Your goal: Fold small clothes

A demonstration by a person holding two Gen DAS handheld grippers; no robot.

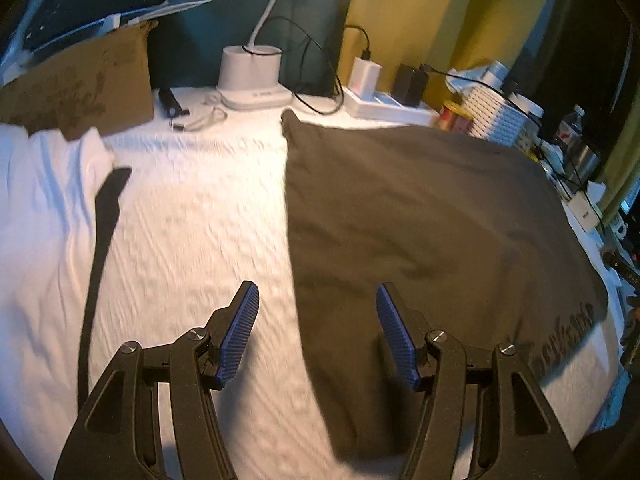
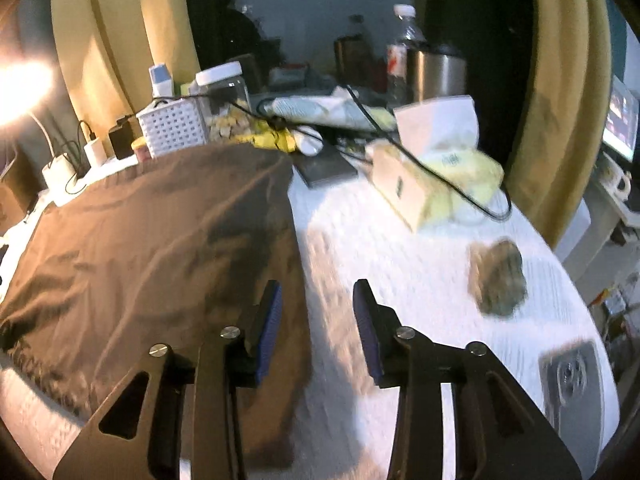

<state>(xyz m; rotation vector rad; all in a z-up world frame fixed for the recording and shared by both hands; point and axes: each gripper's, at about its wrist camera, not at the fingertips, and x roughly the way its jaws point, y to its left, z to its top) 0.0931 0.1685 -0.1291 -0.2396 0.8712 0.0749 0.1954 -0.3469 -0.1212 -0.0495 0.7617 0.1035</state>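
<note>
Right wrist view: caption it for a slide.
Open right gripper above the edge of a brown garment spread on a white cloth-covered table.

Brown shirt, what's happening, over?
Left gripper open, empty. Right gripper open, empty. Brown shirt flat on white cover. Nothing blocking.

Worktop (image 1: pixel 192 216) under a white textured cloth, with a dark garment spread on it.

The brown-grey garment (image 1: pixel 420 216) lies flat across the middle. To its left lie a white cloth (image 1: pixel 44 200) and a black strap (image 1: pixel 100 248); behind them stand a cardboard box (image 1: pixel 80 92), a white lamp base (image 1: pixel 252 76) and a power strip (image 1: pixel 384 104). To its right sit a tissue box (image 2: pixel 424 184), a small crumpled grey-green cloth (image 2: pixel 498 284), a white perforated basket (image 2: pixel 172 128) and a grey device (image 2: pixel 572 380) near the edge.
</note>
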